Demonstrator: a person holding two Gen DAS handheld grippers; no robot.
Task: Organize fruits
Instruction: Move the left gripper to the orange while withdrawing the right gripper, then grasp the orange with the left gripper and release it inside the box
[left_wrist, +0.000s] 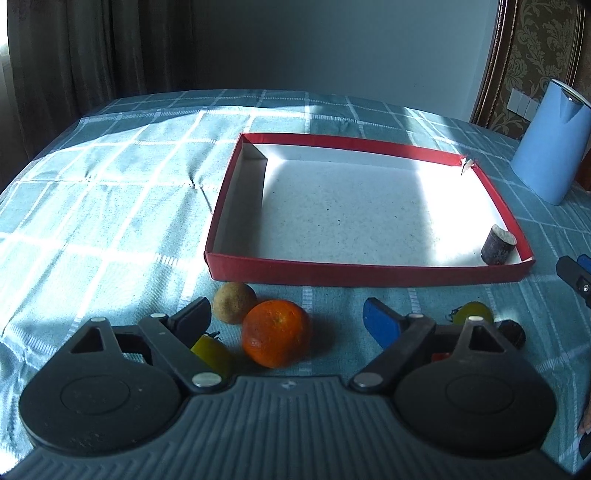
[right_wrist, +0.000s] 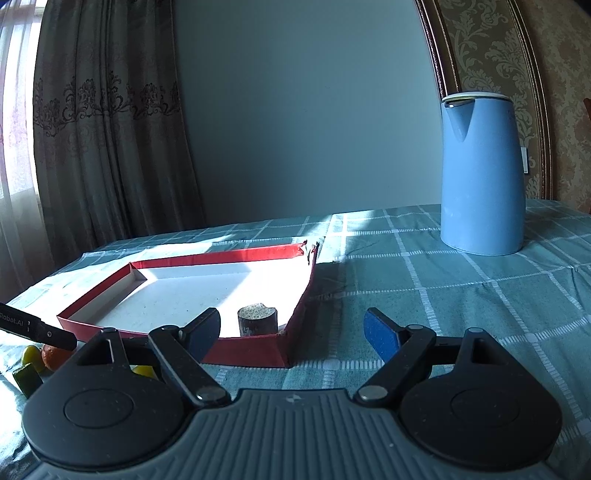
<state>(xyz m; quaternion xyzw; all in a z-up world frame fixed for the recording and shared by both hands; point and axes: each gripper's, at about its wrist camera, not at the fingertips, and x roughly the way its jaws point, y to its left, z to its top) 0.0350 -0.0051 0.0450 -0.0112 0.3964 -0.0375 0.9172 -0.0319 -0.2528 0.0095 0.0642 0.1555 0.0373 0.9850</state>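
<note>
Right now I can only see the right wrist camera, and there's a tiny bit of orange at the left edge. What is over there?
Observer: In the left wrist view it is a whole orange. It lies on the cloth just outside the red box, between the open left tongs.
Operator: Is anything hiding behind it?
Observer: Yes, a brown round fruit sits against its far left side and seems to touch it.
Operator: Anything else I can't see?
Observer: A dark round thing lies next to a yellow fruit, partly behind the tongs.
</note>
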